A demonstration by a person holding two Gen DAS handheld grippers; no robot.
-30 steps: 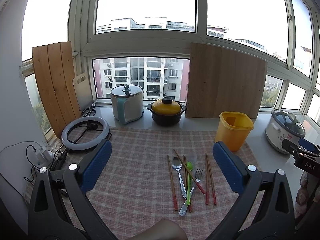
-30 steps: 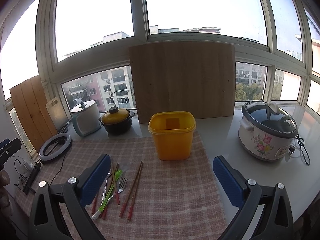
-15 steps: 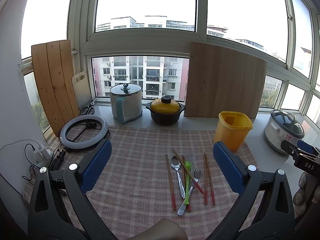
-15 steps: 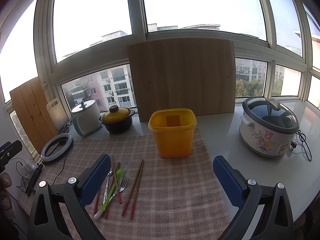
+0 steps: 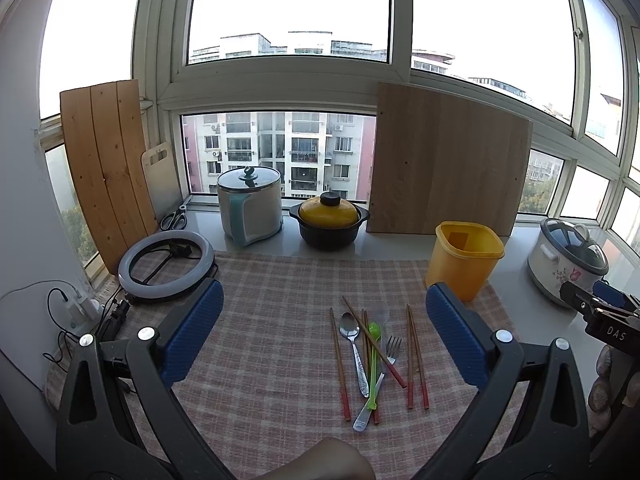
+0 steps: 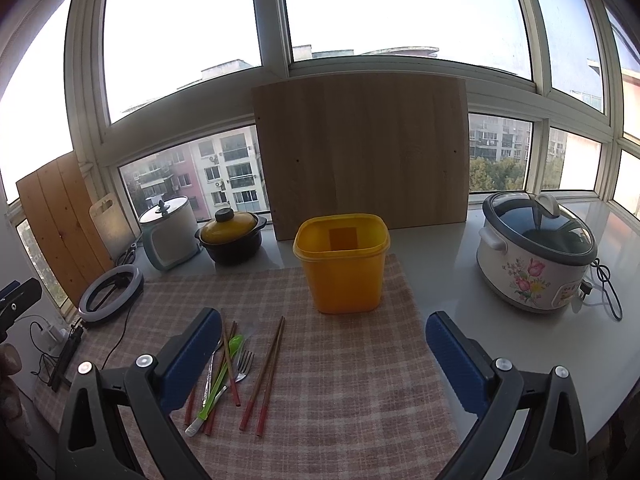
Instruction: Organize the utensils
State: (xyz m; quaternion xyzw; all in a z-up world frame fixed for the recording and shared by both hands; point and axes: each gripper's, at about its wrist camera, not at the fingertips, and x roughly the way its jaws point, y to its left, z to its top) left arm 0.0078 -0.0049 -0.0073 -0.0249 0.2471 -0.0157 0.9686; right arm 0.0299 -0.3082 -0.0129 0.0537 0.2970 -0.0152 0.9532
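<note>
A loose pile of utensils lies on the checked cloth (image 5: 272,320): several red-tipped wooden chopsticks (image 5: 416,356), a metal spoon (image 5: 354,350), a green plastic spoon (image 5: 374,354) and a fork (image 5: 392,350). In the right wrist view the pile (image 6: 228,372) lies at the lower left, partly behind the left finger. A yellow plastic container (image 6: 342,264) stands open and empty behind it, and shows in the left wrist view (image 5: 464,260). My left gripper (image 5: 324,336) is open and empty above the cloth. My right gripper (image 6: 324,360) is open and empty, facing the container.
At the back stand a white pot (image 5: 250,204), a yellow-lidded black pot (image 5: 328,220), a large wooden board (image 6: 362,152) and plank boards (image 5: 106,176). A ring light (image 5: 166,264) and cables lie left. A floral rice cooker (image 6: 536,252) stands right.
Both grippers have pulled back and risen slightly, so the scene looks a little farther away. Nothing on the cloth has moved.
</note>
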